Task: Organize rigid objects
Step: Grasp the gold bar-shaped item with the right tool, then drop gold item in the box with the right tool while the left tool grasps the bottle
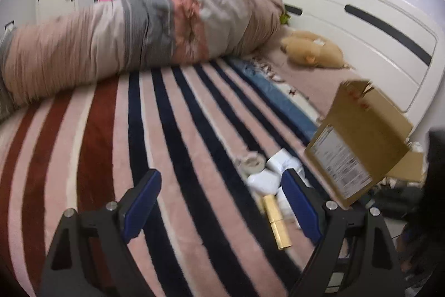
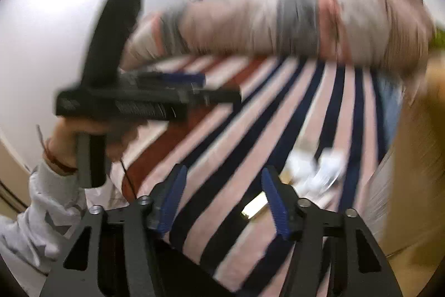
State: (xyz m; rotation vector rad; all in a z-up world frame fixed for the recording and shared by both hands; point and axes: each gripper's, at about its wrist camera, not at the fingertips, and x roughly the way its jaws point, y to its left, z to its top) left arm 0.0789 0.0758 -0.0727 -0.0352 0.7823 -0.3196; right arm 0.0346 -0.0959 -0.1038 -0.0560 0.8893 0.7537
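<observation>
A gold tube (image 1: 276, 223) lies on the striped blanket (image 1: 172, 144) beside white wrapped packets (image 1: 264, 181) and a tape roll (image 1: 251, 162). An open cardboard box (image 1: 358, 141) stands at the right. My left gripper (image 1: 221, 185) is open and empty above the blanket, with the gold tube near its right finger. In the right wrist view my right gripper (image 2: 224, 180) is open and empty; the gold tube (image 2: 253, 208) shows just inside its right finger, with the white packets (image 2: 317, 169) beyond. The left gripper (image 2: 167, 86) shows there, held in a hand.
A long rolled quilt (image 1: 125, 38) lies across the far side of the bed. A plush toy (image 1: 311, 49) sits by the white headboard (image 1: 361, 27). The cardboard box (image 2: 417, 157) fills the right edge of the blurred right wrist view.
</observation>
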